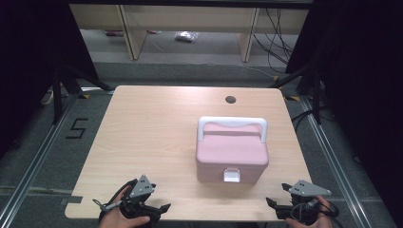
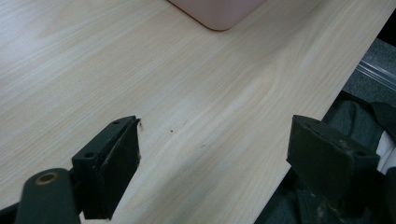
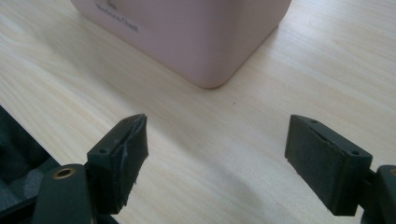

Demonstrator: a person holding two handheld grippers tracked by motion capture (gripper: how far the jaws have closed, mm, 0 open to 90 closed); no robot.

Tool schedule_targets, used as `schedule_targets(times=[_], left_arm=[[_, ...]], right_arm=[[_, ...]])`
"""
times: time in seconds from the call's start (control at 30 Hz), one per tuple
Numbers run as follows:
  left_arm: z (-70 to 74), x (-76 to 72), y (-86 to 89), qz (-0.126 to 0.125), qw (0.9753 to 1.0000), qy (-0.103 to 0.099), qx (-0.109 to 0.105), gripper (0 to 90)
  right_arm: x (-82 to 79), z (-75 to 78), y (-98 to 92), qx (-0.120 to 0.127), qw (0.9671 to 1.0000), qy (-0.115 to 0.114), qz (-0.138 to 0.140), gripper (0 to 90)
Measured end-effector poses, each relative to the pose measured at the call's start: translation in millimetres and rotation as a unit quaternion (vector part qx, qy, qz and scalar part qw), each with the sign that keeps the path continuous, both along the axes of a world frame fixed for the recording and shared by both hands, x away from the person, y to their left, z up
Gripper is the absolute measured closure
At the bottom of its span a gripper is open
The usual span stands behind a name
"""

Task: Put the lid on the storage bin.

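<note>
Two grippers, left (image 1: 151, 205) and right (image 1: 279, 198), rest at the table's (image 1: 152, 133) near edge, flanking a closed pink box (image 1: 231, 153) right of centre. Left gripper view: jaws wide, empty, box corner (image 2: 219, 11) well apart. Right gripper view: jaws wide, box (image 3: 196, 32) near; nothing begun, latch (image 1: 232, 175) shut.

Even overhead light, soft shadows (edges dark).

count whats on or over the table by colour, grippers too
pink: 1, the box with its white handle and white latch
black: 2, the left gripper and right gripper, both with jaws apart
total: 3
</note>
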State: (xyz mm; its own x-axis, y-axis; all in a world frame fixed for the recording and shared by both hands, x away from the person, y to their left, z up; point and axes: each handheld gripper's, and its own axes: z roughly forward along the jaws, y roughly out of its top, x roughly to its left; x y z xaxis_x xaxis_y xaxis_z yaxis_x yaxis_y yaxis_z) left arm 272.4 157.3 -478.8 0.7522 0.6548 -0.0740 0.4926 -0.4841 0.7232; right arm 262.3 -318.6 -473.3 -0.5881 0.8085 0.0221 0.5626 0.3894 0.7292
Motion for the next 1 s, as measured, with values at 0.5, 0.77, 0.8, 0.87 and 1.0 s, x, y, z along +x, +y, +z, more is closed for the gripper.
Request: schedule_targets(times=[0.5, 0.77, 0.8, 0.87, 1.0], left_arm=[[-8.0, -2.8, -0.3, -0.003, 0.9999, -0.009, 0.008, 16.5], [-8.0, -3.0, 0.0, -0.001, 1.0, -0.006, 0.001, 16.5], [-8.1, -3.0, -0.3, 0.001, 1.0, -0.006, -0.001, 16.5], [-8.0, -3.0, -0.2, 0.001, 1.0, -0.006, 0.0, 16.5], [-9.3, -3.2, -1.5, 0.004, 1.0, -0.005, -0.007, 16.5]], right_arm=[[-2.4, -6.4, -5.2, 0.008, 0.9999, 0.006, -0.011, 23.6], [-2.5, -6.1, -5.1, 0.006, 0.9998, 0.012, -0.013, 23.6], [-2.4, -6.1, -5.2, 0.006, 0.9998, 0.011, -0.013, 23.6], [-2.5, -5.8, -5.7, 0.005, 0.9998, 0.01, -0.014, 23.5], [-1.5, -5.8, -7.3, 0.003, 0.9999, 0.009, -0.014, 23.4]])
